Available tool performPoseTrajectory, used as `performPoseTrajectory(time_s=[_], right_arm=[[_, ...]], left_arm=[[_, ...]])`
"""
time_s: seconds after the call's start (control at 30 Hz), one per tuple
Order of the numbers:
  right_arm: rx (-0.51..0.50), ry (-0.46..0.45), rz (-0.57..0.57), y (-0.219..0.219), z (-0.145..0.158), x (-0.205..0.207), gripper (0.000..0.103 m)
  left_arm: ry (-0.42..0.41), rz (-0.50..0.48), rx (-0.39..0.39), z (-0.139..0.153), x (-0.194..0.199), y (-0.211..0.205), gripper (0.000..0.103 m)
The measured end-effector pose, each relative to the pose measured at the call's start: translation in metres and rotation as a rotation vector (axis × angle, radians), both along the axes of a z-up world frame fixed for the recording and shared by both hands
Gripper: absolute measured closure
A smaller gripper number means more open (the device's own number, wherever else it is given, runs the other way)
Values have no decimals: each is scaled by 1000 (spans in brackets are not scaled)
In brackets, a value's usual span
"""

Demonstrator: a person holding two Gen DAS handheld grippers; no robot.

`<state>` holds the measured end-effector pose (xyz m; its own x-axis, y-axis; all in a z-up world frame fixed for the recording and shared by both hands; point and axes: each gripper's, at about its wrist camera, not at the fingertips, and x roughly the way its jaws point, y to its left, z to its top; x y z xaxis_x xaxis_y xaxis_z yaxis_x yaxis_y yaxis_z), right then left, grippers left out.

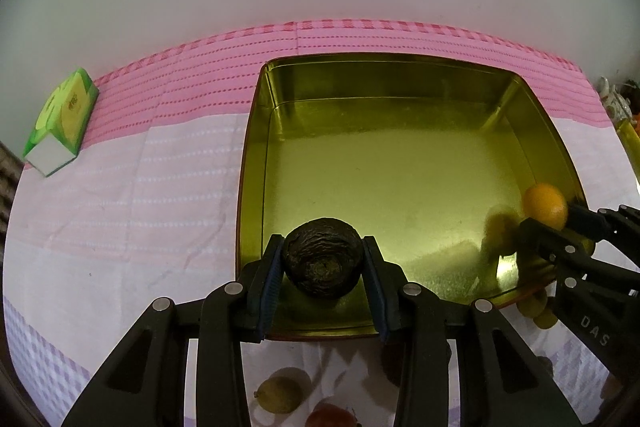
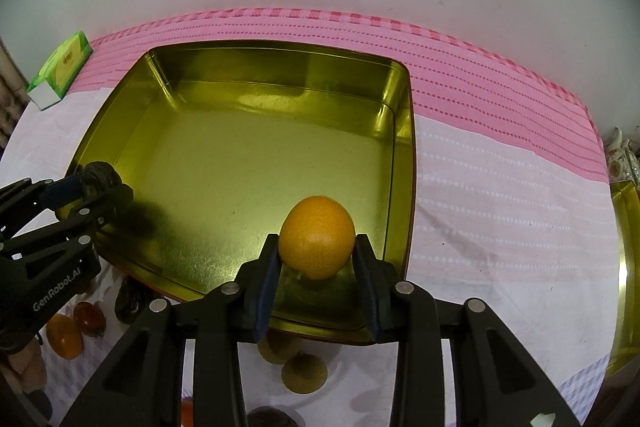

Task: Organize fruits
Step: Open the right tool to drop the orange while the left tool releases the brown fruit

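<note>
A gold square tin tray lies on the pink and white cloth. My left gripper is shut on a dark wrinkled fruit just above the tray's near left corner; in the right wrist view that gripper shows at the left with the dark fruit between its fingers. My right gripper is shut on an orange over the tray's near right part. In the left wrist view, the orange and the right gripper appear at the tray's right edge.
Loose fruits lie on the cloth in front of the tray: a yellow-green one, a red one, an orange one and a brown one. A green box sits far left. Another gold tin is at the right edge.
</note>
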<state>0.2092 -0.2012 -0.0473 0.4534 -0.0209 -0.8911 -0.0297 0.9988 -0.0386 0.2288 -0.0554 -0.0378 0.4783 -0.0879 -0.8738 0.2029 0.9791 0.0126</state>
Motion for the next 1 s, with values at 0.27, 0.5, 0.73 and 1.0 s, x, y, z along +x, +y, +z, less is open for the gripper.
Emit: performPoseTrajectory(time_s=[0.27, 0.5, 0.73, 1.0], right_arm=[[22, 5, -8, -2, 2, -4, 69], [34, -4, -9, -2, 8, -10, 64], [44, -24, -3, 0, 17, -20, 64], [48, -52, 3, 5, 30, -32, 64]], left_arm=[[6, 4, -6, 0, 1, 1, 63], [10, 2, -21, 3, 0, 2, 62], [-15, -5, -30, 14, -7, 2, 59], [-47, 0, -24, 31, -21, 8, 58]])
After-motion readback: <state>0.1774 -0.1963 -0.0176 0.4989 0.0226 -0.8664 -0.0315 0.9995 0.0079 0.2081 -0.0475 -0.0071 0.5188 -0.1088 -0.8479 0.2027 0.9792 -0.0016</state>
